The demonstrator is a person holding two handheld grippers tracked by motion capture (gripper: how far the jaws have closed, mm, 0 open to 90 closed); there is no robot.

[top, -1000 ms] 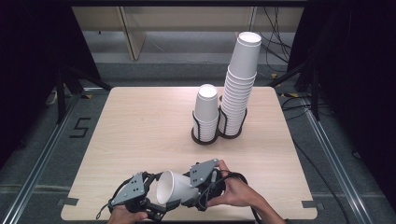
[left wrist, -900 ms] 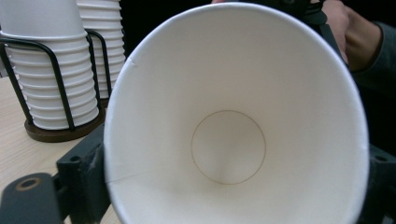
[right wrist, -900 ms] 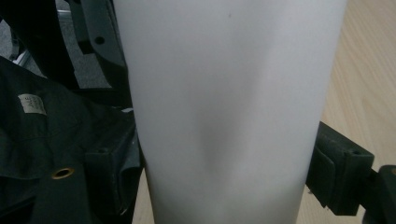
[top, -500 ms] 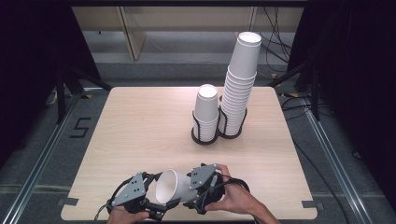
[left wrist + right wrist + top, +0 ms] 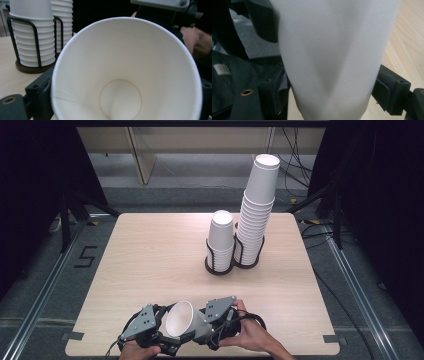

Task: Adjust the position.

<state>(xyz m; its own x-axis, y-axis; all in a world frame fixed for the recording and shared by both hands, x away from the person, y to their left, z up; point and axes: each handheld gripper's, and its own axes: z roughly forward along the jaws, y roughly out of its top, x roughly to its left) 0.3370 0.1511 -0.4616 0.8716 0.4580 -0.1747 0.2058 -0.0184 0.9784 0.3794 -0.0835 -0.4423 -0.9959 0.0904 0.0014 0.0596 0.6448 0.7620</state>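
In the high view, a white paper cup (image 5: 186,322) is held on its side at the table's near edge between the left gripper (image 5: 150,332) and the right gripper (image 5: 212,325); compared with a second ago it has been drawn slightly nearer, so a handover seems under way. In the left gripper view, the cup's open mouth (image 5: 125,72) is clamped between the jaws. In the right gripper view, its dented wall (image 5: 332,60) is pinched between the jaws.
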